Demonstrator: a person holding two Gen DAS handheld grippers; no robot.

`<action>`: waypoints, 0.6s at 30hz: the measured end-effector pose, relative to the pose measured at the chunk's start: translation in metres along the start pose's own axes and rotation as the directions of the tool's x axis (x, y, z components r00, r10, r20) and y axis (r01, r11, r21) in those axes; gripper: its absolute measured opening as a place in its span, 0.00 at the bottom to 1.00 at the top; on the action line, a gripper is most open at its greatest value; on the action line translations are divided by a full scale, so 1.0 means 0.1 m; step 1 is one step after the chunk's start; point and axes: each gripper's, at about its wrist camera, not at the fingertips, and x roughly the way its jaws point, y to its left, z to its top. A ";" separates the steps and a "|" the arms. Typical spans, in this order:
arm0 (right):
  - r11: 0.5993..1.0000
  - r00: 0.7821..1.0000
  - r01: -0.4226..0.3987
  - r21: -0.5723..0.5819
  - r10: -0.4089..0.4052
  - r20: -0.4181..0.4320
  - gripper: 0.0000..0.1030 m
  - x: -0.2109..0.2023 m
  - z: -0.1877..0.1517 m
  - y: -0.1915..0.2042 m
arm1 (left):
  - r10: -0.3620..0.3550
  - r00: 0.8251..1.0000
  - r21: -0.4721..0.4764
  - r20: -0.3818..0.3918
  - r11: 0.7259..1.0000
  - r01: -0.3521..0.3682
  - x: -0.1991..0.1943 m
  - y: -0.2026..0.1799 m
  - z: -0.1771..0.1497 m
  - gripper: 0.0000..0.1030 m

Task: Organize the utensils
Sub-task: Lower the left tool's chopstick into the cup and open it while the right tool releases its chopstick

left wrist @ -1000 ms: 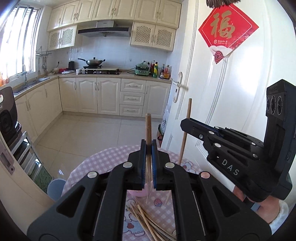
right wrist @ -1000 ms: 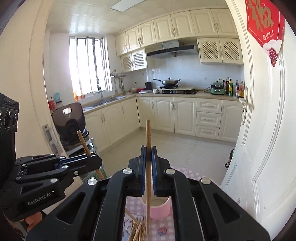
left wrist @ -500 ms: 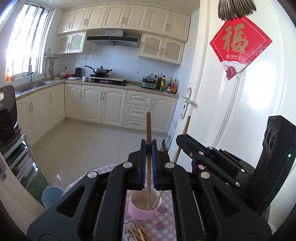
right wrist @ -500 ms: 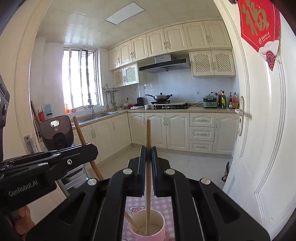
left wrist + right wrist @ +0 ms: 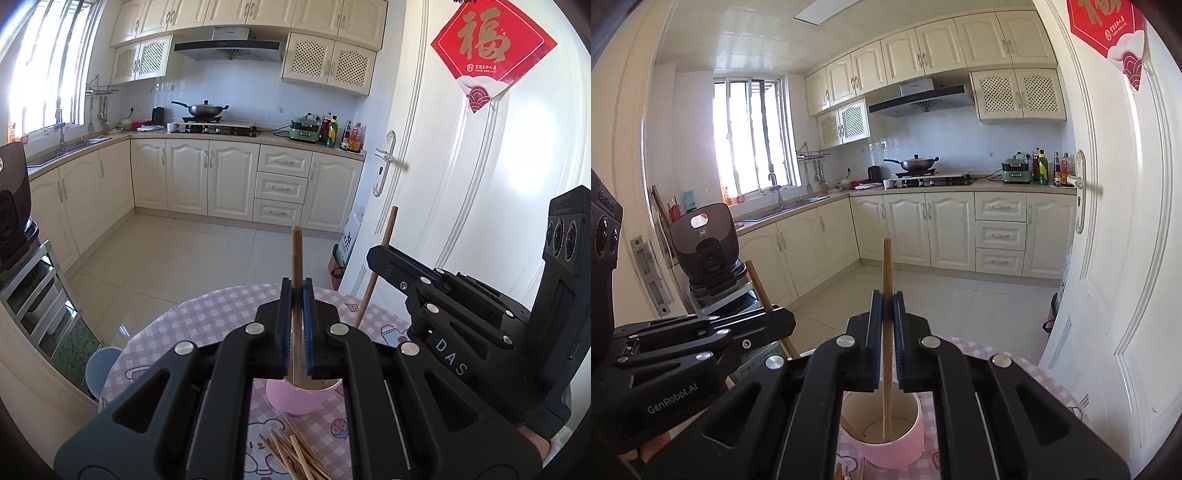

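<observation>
Left wrist view, left gripper (image 5: 296,295) clamping dark chopstick (image 5: 296,251) above pink cup (image 5: 299,400), right gripper (image 5: 886,302) clamping light chopstick (image 5: 887,266) reaching into the cup

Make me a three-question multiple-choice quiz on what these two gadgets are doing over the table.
1. Where does the right chopstick end?
A. inside the pink cup
B. on the floor
C. in the sink

2. What colour is the tablecloth?
A. plain green
B. pink-and-white check
C. black

3. How do the left gripper jaws stand?
A. wide open, empty
B. shut on a spoon
C. shut on a chopstick

Answers: 1 A, its tip stands inside the rim; 2 B, checks show around the cup; 3 C, the stick is pinched between the blue pads.
</observation>
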 end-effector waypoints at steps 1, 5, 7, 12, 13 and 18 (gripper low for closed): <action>1.000 1.000 0.000 -0.004 0.000 -0.009 0.04 0.01 -0.03 0.01 | 0.007 1.000 0.004 -0.007 1.000 -0.007 0.02 -0.01 -0.01 0.06; 1.000 0.999 -0.005 -0.004 0.004 -0.041 0.04 0.07 -0.10 -0.01 | 0.015 1.000 0.014 -0.022 1.000 -0.015 0.04 0.00 -0.04 0.06; 1.000 0.999 -0.002 -0.013 0.001 -0.052 0.05 0.07 -0.13 0.01 | 0.020 0.999 0.017 -0.029 1.000 -0.020 0.04 0.01 -0.05 0.06; 1.000 0.998 0.009 -0.014 -0.009 -0.065 0.05 0.05 -0.17 -0.01 | 0.020 0.999 0.019 -0.043 1.000 -0.020 0.04 0.01 -0.06 0.06; 1.000 0.998 0.007 -0.012 -0.008 -0.066 0.05 0.05 -0.18 -0.02 | 0.016 0.999 0.018 -0.046 1.000 -0.015 0.03 0.01 -0.07 0.07; 1.000 0.998 0.005 0.010 -0.004 -0.063 0.05 -0.03 -0.20 -0.05 | 0.022 0.996 0.023 -0.082 1.000 -0.020 0.03 0.01 -0.08 0.48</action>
